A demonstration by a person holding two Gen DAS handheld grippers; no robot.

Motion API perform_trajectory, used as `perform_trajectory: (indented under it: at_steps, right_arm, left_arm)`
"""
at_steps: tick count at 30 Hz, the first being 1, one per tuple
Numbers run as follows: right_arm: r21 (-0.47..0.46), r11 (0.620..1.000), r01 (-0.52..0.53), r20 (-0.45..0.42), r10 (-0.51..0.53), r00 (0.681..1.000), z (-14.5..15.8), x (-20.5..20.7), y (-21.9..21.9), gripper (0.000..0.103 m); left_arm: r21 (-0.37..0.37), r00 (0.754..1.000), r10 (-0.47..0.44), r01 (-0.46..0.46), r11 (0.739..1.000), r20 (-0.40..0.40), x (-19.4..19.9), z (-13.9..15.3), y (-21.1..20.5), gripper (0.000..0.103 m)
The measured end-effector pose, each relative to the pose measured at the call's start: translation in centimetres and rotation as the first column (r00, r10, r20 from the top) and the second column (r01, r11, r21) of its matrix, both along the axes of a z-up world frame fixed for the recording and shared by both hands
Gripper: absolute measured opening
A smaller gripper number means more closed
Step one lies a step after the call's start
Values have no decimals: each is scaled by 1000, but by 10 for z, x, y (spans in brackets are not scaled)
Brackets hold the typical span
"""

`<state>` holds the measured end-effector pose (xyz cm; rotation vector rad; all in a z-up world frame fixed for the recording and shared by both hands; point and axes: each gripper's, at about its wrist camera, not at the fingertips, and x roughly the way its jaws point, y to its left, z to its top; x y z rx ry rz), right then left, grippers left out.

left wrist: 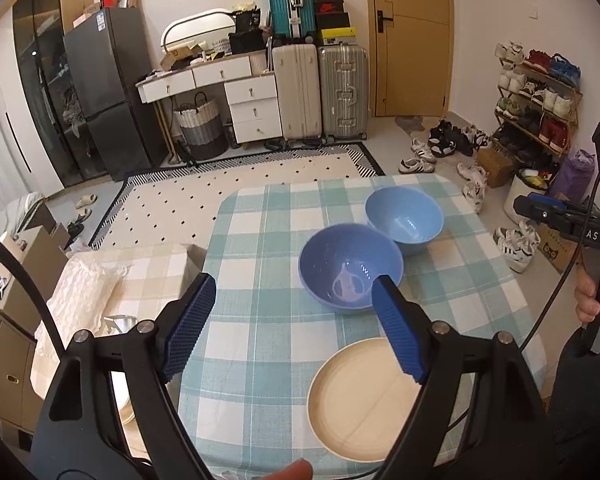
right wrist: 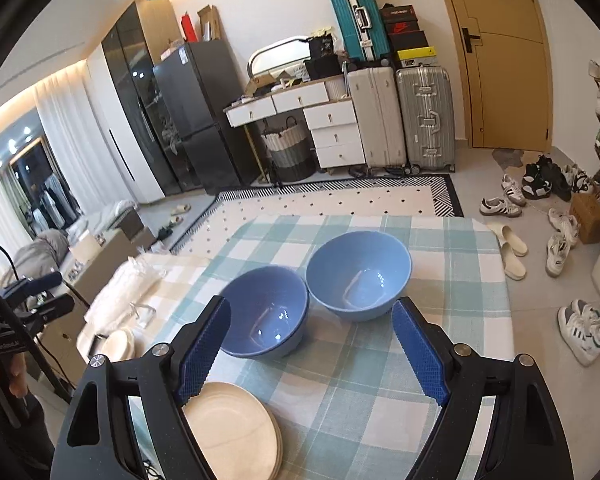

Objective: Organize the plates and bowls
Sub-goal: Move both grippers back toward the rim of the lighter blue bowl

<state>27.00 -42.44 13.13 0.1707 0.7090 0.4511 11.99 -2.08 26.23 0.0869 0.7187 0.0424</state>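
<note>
Item: two blue bowls and a stack of cream plates on the checked counter (left wrist: pixel 260 240).

Tongs: we found the left tongs (left wrist: pixel 290 326) and the right tongs (right wrist: pixel 314 350) both released, jaws wide, nothing between the pads, both held above the cloth and tilted down at it.

Location: the darker bowl (left wrist: pixel 350 268) sat at mid-frame in the left view, its rim just beside that of the lighter bowl (left wrist: pixel 404 218), which lay further up and to the right; we could not tell whether the rims touched. The plates (left wrist: pixel 364 400) lay at lower right, nearest us.

Governing relation: in the right view the lighter bowl (right wrist: pixel 358 276) lay straight ahead between the open jaws, the darker bowl (right wrist: pixel 264 312) ahead to the left, the plates (right wrist: pixel 232 428) at lower left under the left pad. We judged the right tongs better lined up on the lighter bowl, the left tongs on the darker bowl. Bowls being round, no long axis mattered; only the rim offered a grip.

View differences: the right view showed the plates as a stack of several; the left view showed one face only. Only the left view showed a hand (left wrist: pixel 592 294) gripping the other handle at right edge.
</note>
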Motion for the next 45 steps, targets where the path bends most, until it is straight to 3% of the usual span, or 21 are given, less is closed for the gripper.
perform_trajectory:
  at_steps: [8,17,20,23,25,45]
  right_arm:
    - [-22,997,80,43,-79,996,32,-6,-34,88]
    - [-32,990,139,25,-138,990,41,10,-62,88]
    - [-35,986,164,19,-163,986,44,19,-73,93]
    - [-57,986,155,9,-154,988,43,29,-75,98]
    - [-68,986,153,-3,-153,988,40,37,-75,99]
    - [-122,985,124,-129,-140,982,-33,135,-47,100]
  left_arm:
    - [-14,999,-48,48,999,20,6,35,-24,79]
    - [-44,997,-79,79,996,4,62,40,-40,80]
    - [-48,995,-100,100,994,-7,86,40,-48,81]
    - [-58,992,-120,119,991,-22,114,36,-55,89]
    - [-82,990,-137,135,987,-17,131,32,-58,101]
    - [-115,967,-226,213,970,-117,278,-53,-72,100]
